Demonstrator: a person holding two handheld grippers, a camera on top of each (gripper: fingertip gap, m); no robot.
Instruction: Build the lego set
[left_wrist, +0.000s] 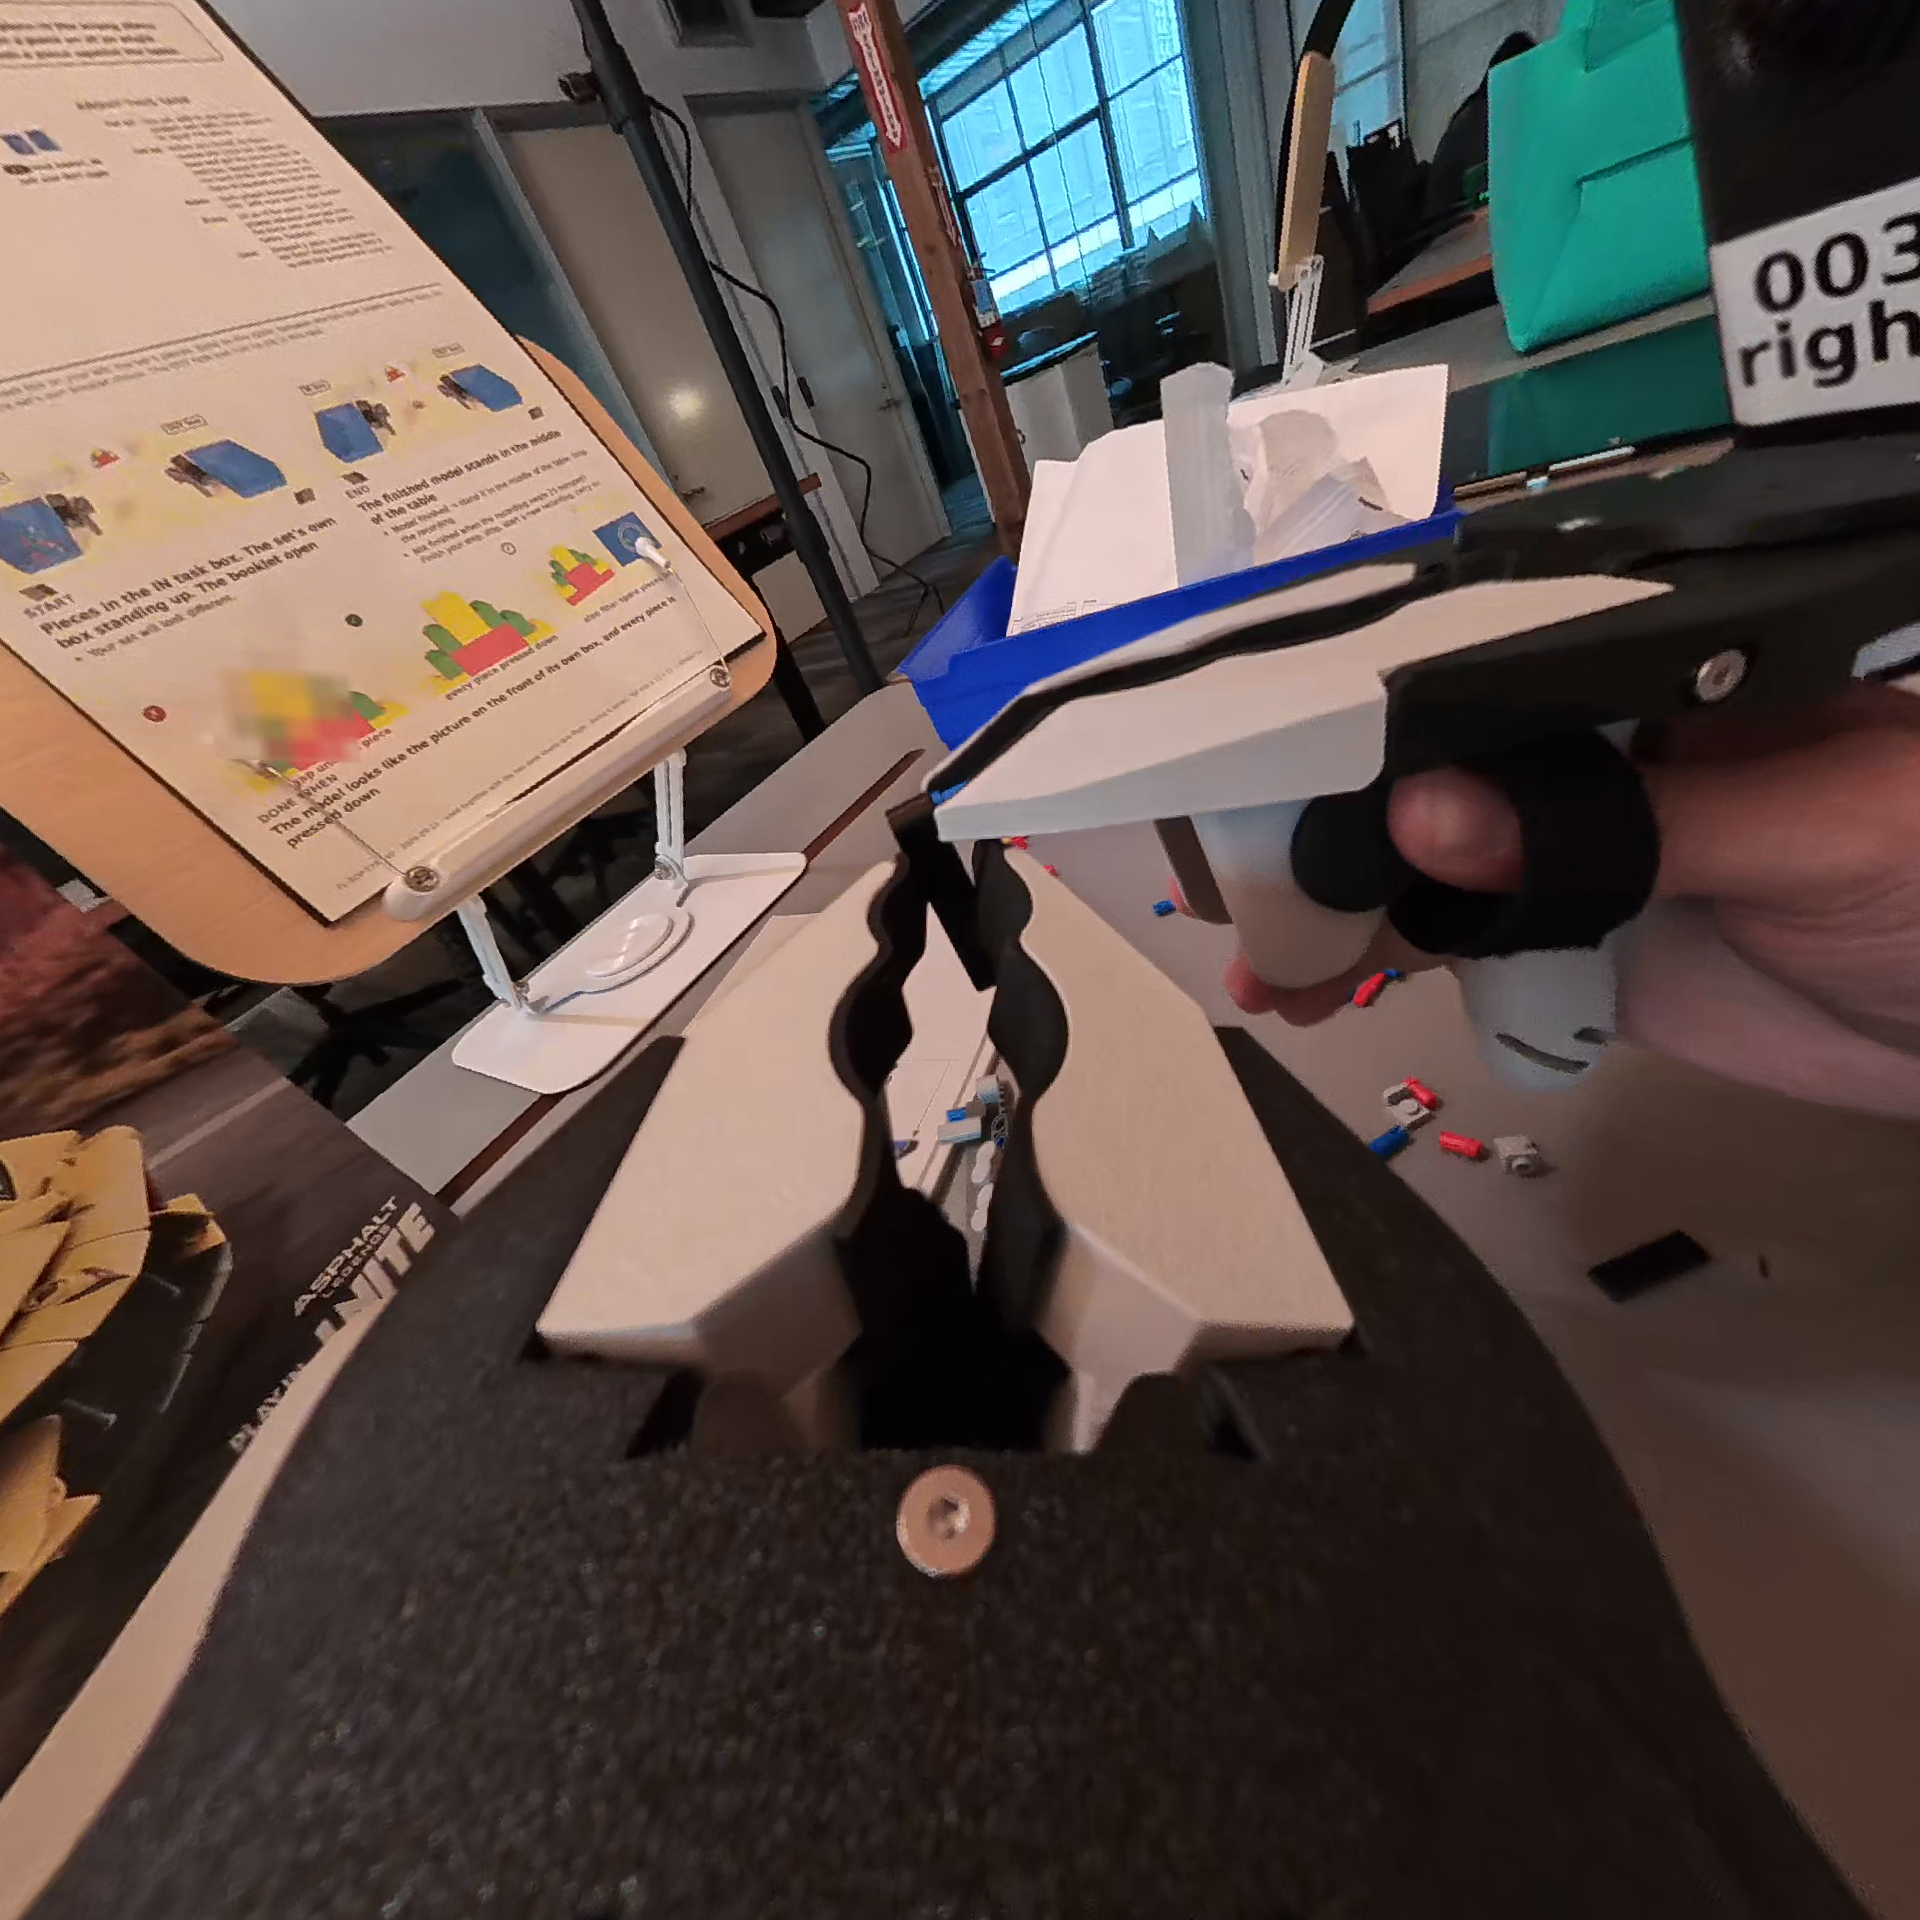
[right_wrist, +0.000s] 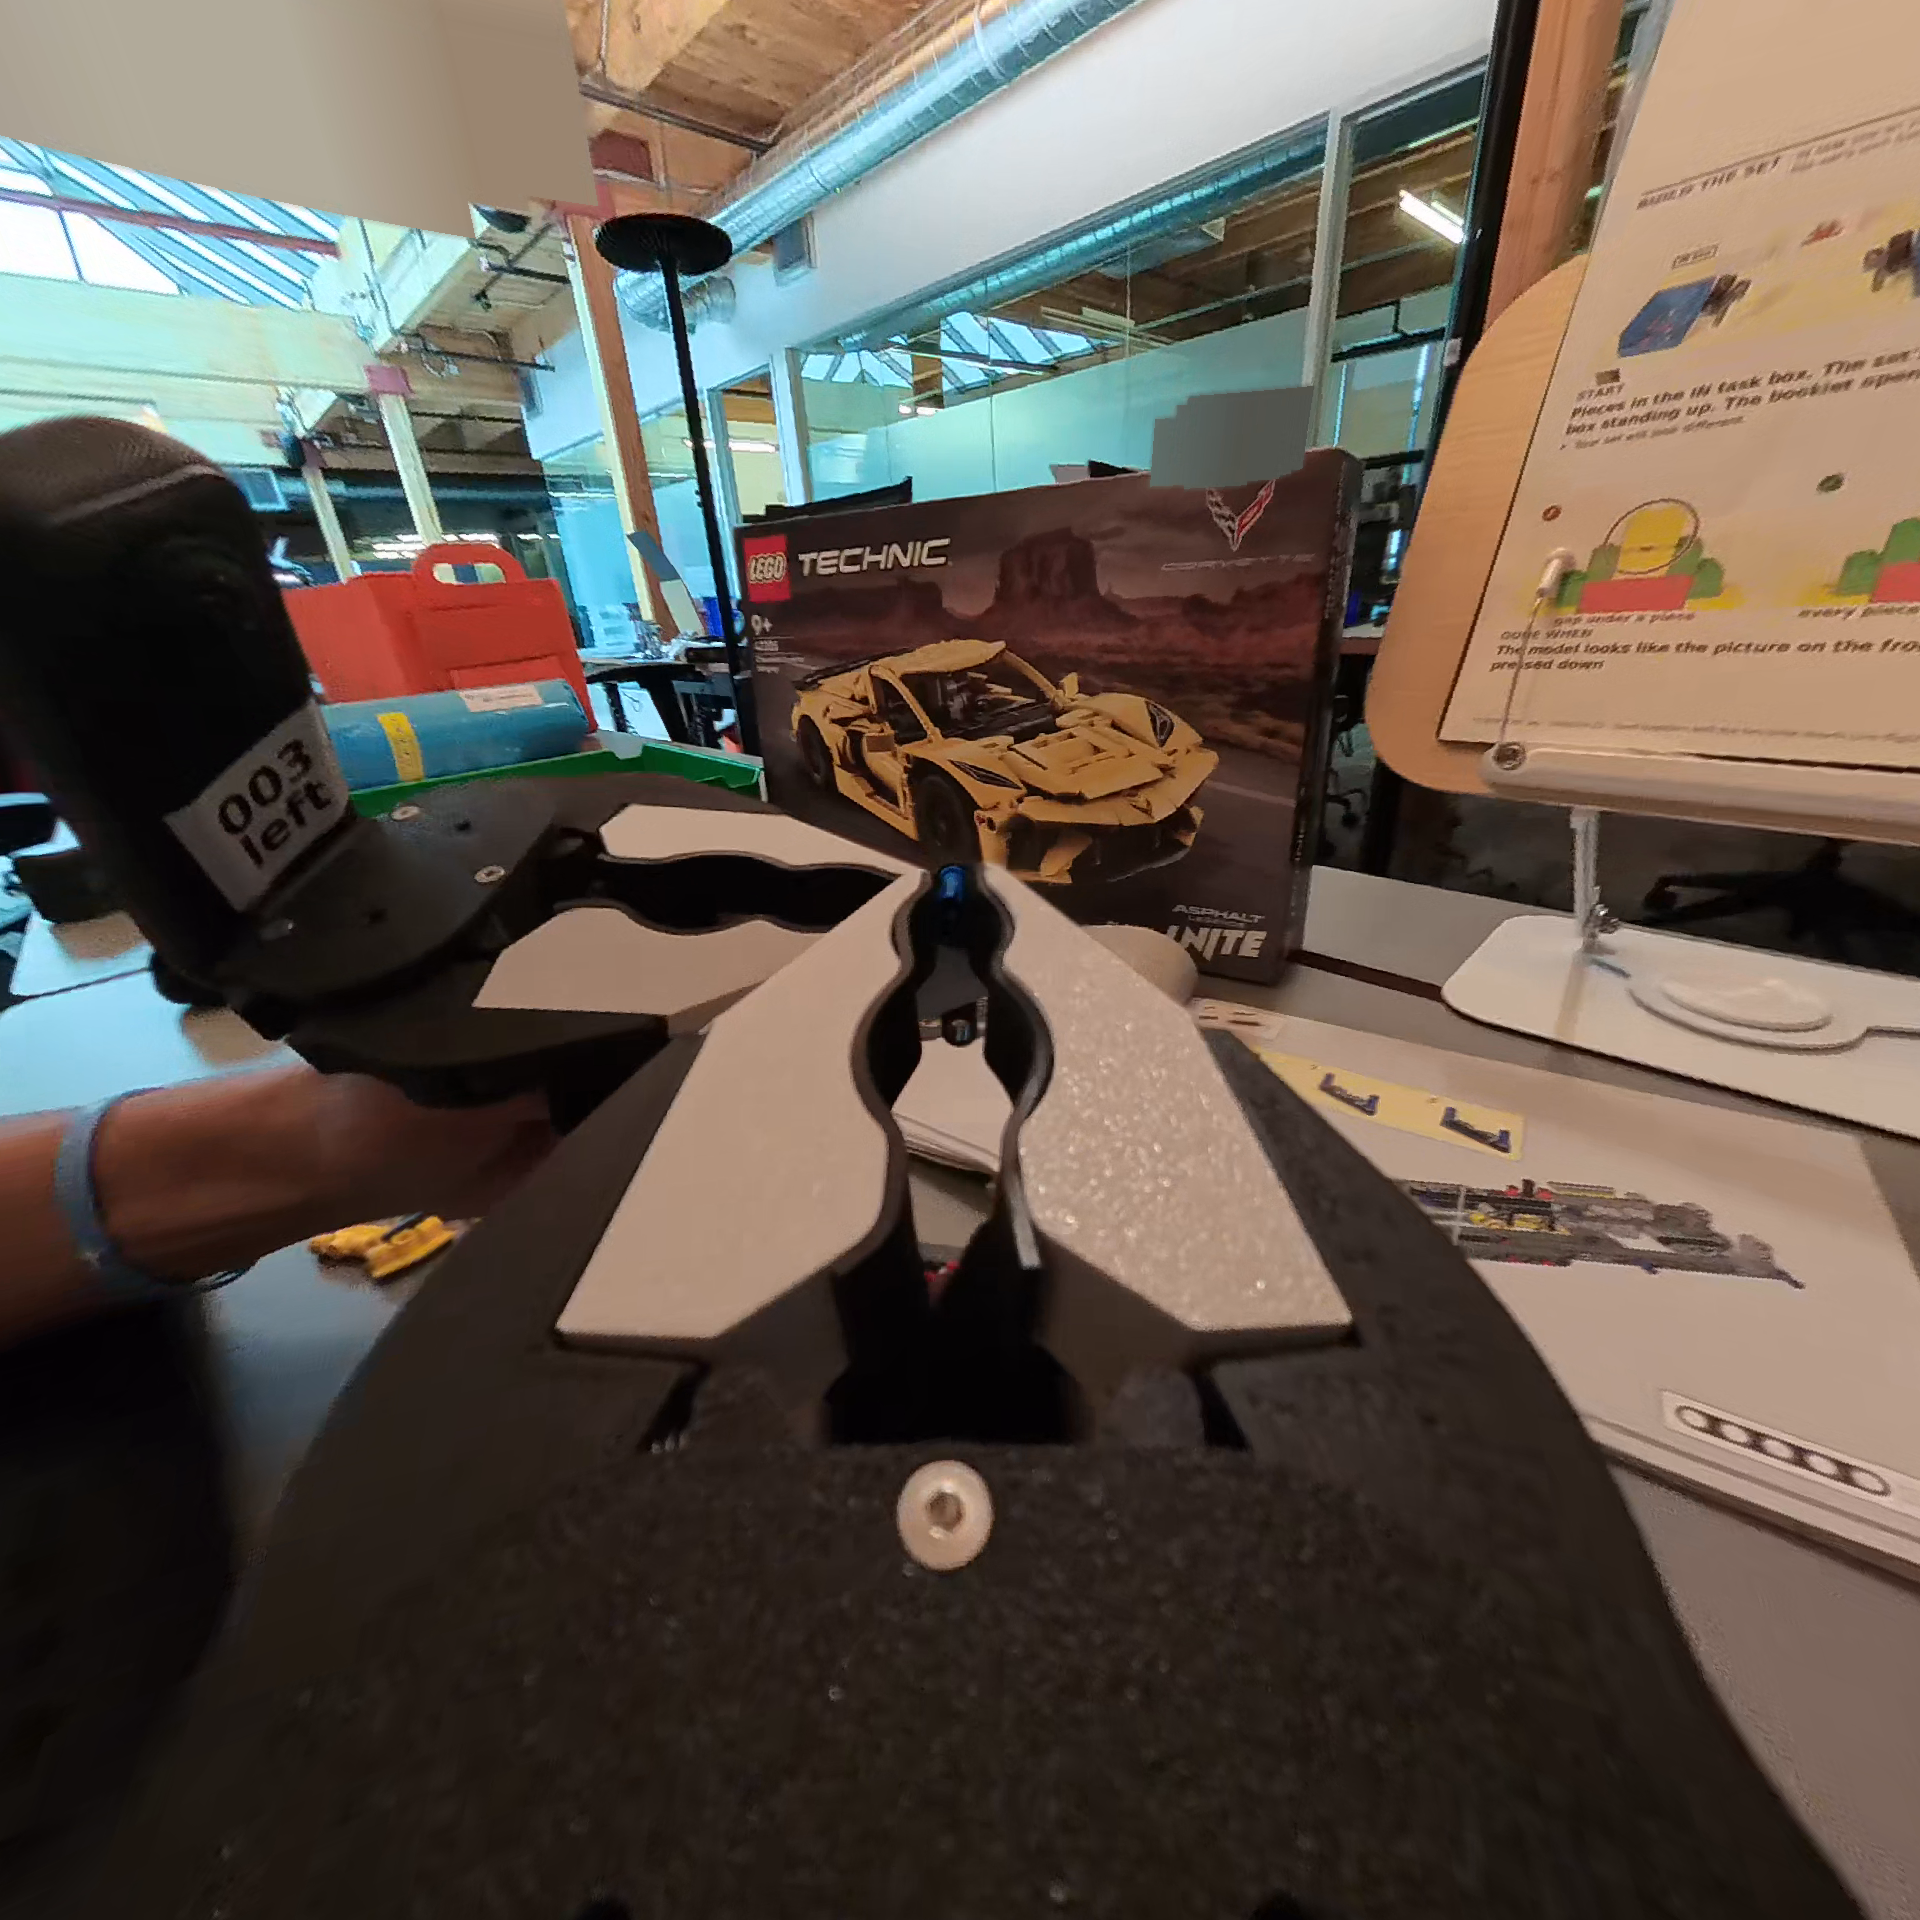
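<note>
Two grippers meet mid-frame over one small black Technic piece, held above the table.

Left gripper (left_wrist: 940, 883) is clamped on the black flat piece (left_wrist: 951, 914); right gripper (right_wrist: 951, 894) is pinched on a blue pin (right_wrist: 948, 885) at its tips, w/ the same black piece just under. Judged: parts are light, stiff, smooth plastic, so they slip easily — grip flat faces near the ends, keep the pin square to its hole. Blue bin (left_wrist: 977, 665), upper right of left wrist view, holds white paper & clear bags; contents beyond that can't be told. Loose red, blue & grey bits (left_wrist: 1455, 1127) lie on the table at right. Set box (right_wrist: 1039, 717) stands upright, center of right wrist view.
</note>
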